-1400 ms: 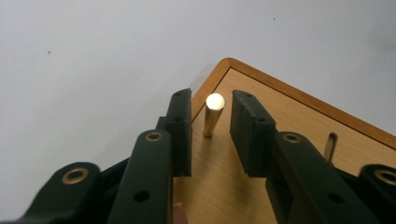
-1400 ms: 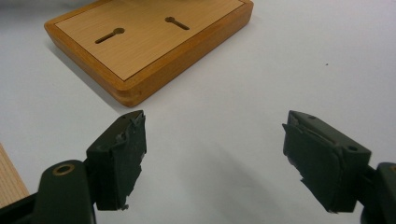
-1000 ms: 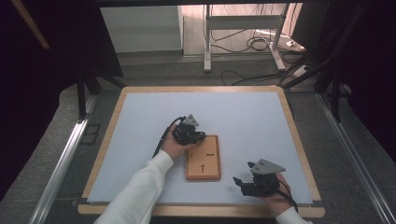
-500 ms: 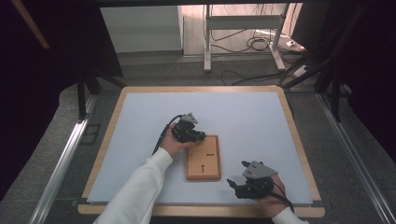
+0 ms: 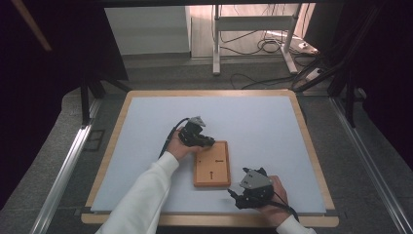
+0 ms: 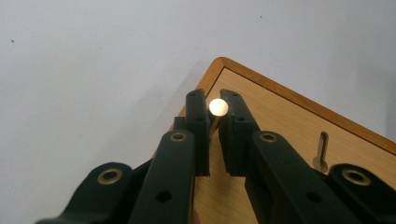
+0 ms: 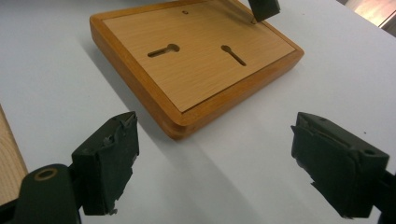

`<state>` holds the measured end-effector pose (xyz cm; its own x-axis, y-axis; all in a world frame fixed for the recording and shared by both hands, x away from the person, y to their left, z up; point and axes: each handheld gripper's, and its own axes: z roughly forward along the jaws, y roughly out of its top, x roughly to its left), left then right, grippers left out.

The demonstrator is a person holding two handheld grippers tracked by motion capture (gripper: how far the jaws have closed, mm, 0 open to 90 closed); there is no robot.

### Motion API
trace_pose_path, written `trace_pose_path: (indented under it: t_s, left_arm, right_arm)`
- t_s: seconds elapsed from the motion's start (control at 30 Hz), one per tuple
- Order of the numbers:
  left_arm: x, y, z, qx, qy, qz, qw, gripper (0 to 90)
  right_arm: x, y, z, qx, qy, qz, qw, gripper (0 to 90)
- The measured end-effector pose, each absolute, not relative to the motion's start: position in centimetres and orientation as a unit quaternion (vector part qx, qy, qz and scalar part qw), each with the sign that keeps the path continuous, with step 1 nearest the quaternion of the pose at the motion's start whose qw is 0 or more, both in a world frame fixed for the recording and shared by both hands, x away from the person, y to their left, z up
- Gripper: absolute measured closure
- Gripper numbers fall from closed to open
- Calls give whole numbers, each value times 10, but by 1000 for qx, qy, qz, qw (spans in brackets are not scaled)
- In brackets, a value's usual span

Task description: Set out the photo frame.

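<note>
Between your L gripper's [image 6: 214, 122] pads sits a short brass-coloured round peg [image 6: 218, 108], clamped, over the far corner of the flat wooden board with 2 keyhole slots [image 5: 212, 164]. R gripper [image 7: 212, 163]: jaws just opened wide, nothing between. Next, I'd judge: seat peg, R steadies board.

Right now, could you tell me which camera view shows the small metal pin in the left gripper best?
The left gripper view: the metal pin sits clamped between the left gripper jaws, above the wooden board corner. In the right gripper view it is barely visible; in the high view it is too small to tell.
</note>
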<state>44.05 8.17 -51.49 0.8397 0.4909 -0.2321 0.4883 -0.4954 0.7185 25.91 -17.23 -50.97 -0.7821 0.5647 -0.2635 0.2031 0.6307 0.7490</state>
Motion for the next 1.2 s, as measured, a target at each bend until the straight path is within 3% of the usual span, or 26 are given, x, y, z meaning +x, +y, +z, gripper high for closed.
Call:
trace_pose_path:
  t_s: [0.47, 0.73, 1.0, 1.2]
  left_arm:
    - [451, 84, -514, 863, 290, -35, 413, 831]
    - [451, 84, -513, 861, 296, -29, 412, 838]
    - [446, 82, -513, 860, 300, -3, 412, 828]
    - [442, 83, -512, 858, 308, 16, 410, 696]
  right_arm:
    - [265, -129, -524, 163, 882, 313, 312, 104]
    - [270, -107, -531, 130, 871, 285, 379, 126]
    - [265, -102, -525, 98, 864, 291, 399, 307]
    - [266, -106, -520, 101, 861, 298, 399, 414]
